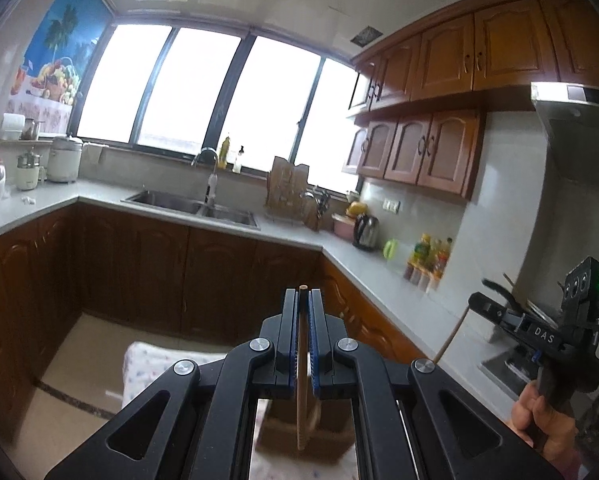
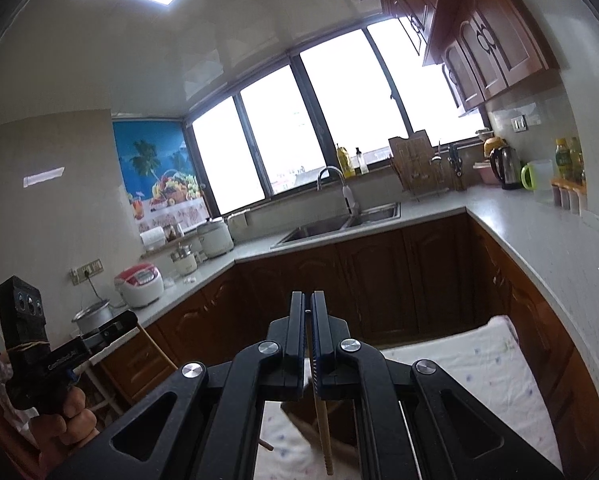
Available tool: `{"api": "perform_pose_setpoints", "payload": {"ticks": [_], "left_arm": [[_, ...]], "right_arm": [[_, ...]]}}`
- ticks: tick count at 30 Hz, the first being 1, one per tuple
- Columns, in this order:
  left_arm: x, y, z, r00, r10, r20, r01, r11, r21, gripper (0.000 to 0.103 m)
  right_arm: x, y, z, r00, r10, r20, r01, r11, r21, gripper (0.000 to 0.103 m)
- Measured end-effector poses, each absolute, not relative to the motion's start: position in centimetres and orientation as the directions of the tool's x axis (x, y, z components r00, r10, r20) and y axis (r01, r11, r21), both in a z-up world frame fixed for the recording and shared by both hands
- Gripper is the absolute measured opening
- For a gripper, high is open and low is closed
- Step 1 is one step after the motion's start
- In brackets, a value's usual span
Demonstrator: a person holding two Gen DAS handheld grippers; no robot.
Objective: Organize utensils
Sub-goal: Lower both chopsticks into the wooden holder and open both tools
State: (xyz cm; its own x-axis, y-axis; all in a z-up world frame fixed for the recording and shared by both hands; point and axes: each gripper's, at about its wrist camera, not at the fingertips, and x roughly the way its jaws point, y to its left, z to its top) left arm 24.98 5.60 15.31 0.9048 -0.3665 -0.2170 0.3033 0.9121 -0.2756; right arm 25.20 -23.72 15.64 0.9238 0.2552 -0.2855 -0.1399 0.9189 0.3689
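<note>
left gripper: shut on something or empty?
Shut on a chopstick. In the left wrist view the left gripper has its blue pads pressed on a wooden chopstick that hangs down between them.

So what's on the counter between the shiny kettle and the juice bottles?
A clear jug with a green handle stands between the kettle and the bottles, seen in both wrist views.

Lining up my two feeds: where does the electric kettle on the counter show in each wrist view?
Left wrist view: the electric kettle stands right of centre on the counter, beside the green-handled jug.
Right wrist view: the kettle is at upper right, left of the same jug.
Shared landmark: the sink faucet under the window.
</note>
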Motion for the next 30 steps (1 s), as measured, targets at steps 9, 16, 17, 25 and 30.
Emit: {"api": "perform_pose_setpoints", "payload": {"ticks": [9, 16, 17, 25, 30], "left_arm": [[30.3, 3.9, 12.4, 0.918, -0.345, -0.194, 0.286, 0.916, -0.28, 0.002], [35.1, 2.7, 6.3, 0.91, -0.35, -0.223, 0.275, 0.911, -0.307, 0.002], [36.0, 2.6, 5.3, 0.906, -0.35, -0.238, 0.269, 0.911, -0.314, 0.002], [41.1, 1.8, 0.1, 0.874, -0.345, -0.341, 0.214, 0.906, -0.366, 0.003], [41.9, 1.4, 1.6, 0.878, -0.328, -0.348, 0.203, 0.915, -0.349, 0.003]], "right_arm": [[29.5, -24.0, 14.9, 0.932, 0.23, -0.281, -0.12, 0.925, 0.36, 0.003], [31.0, -24.8, 9.8, 0.925, 0.213, -0.314, -0.073, 0.912, 0.403, 0.003], [31.0, -25.0, 9.0, 0.926, 0.211, -0.312, -0.067, 0.908, 0.414, 0.003], [29.8, -26.3, 5.1, 0.936, 0.168, -0.31, -0.006, 0.886, 0.463, 0.003], [29.7, -26.7, 5.1, 0.936, 0.159, -0.313, 0.001, 0.891, 0.455, 0.003]]}}
